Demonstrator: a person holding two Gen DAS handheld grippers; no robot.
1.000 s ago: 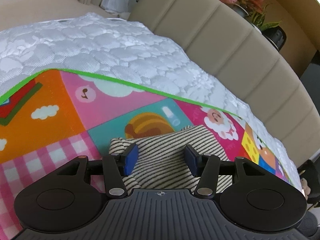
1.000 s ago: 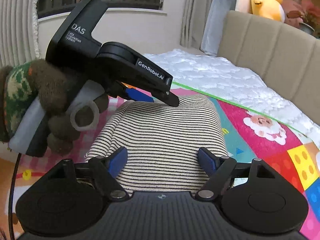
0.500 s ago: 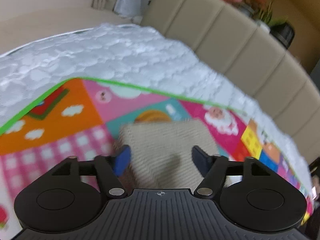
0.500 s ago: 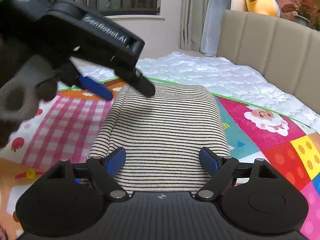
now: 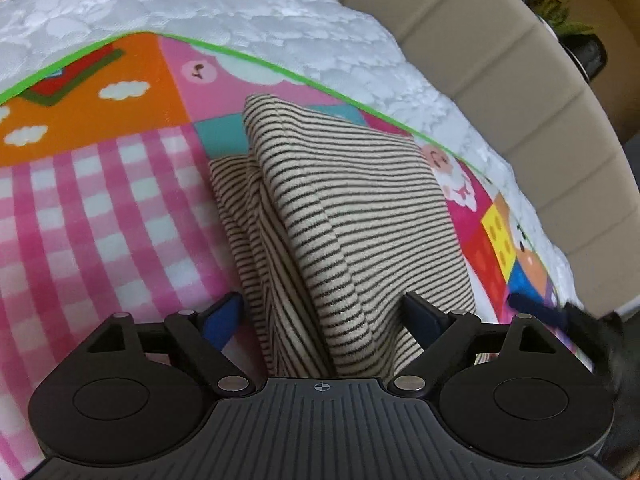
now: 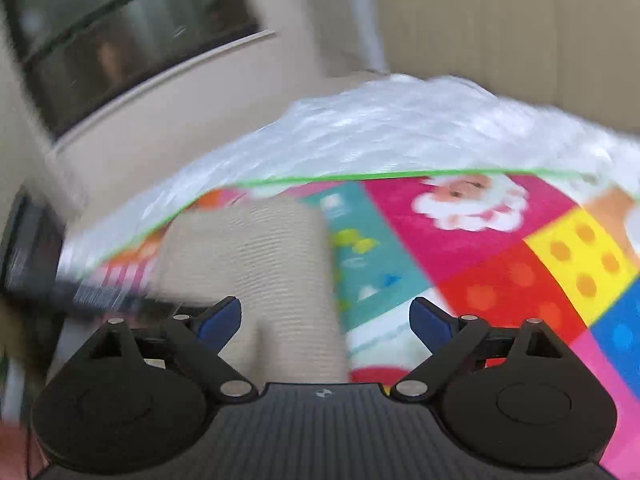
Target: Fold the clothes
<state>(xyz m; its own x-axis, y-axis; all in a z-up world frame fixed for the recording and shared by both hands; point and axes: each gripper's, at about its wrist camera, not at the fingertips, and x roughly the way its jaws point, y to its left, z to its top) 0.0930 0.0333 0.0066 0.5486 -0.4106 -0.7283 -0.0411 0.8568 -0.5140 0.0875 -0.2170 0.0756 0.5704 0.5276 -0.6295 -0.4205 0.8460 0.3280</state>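
Quilted white bedding [image 5: 280, 20] covers the bed, with a beige padded headboard [image 5: 520, 92] curving along the right and far side. Over the bedding lies a bright patchwork play mat [image 5: 100, 208] edged in green, with pink checks on the near left and cartoon panels on the right. On that mat sits the folded striped garment [image 5: 352, 216], cream with thin dark stripes, its layers stacked and its folded edges showing on the left side. The left gripper [image 5: 322, 316] has its blue-padded fingers spread wide, one to either side of the garment's near end and holding nothing. The right wrist view is smeared by motion; the right gripper [image 6: 325, 316] also stands with its fingers apart, empty, the garment [image 6: 248, 264] lying ahead and to the left of it. A dark window [image 6: 132, 40] shows on the far left wall.
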